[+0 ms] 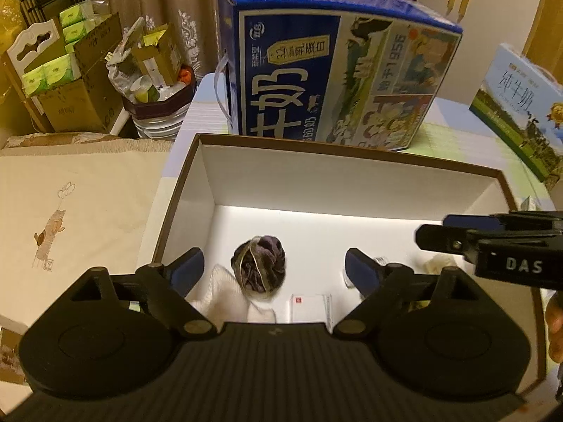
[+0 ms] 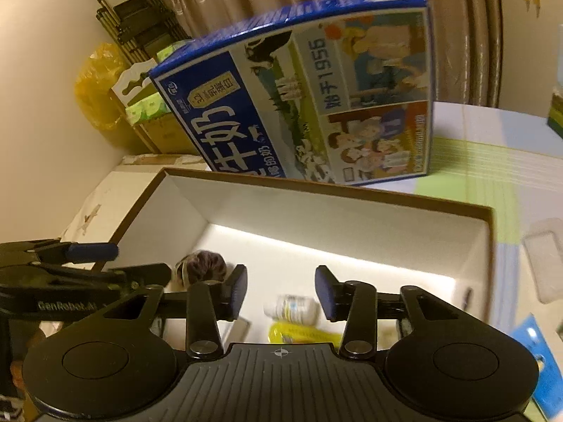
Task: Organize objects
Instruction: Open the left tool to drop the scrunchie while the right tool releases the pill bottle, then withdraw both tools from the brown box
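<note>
We note both grippers over open box [image 1: 352,190]. Left gripper [image 1: 274,265] wide open, empty; dark bundle [image 1: 258,267] dead ahead, 12 o'clock. Right gripper [image 2: 280,293] open, empty; small bottle [image 2: 290,308] between fingers, long axis crosswise.

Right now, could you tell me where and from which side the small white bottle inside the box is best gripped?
Grip the small white bottle across the middle of its round body, coming down from above through the open top of the box. It seems to lie on its side; the open right gripper hangs over it.
</note>
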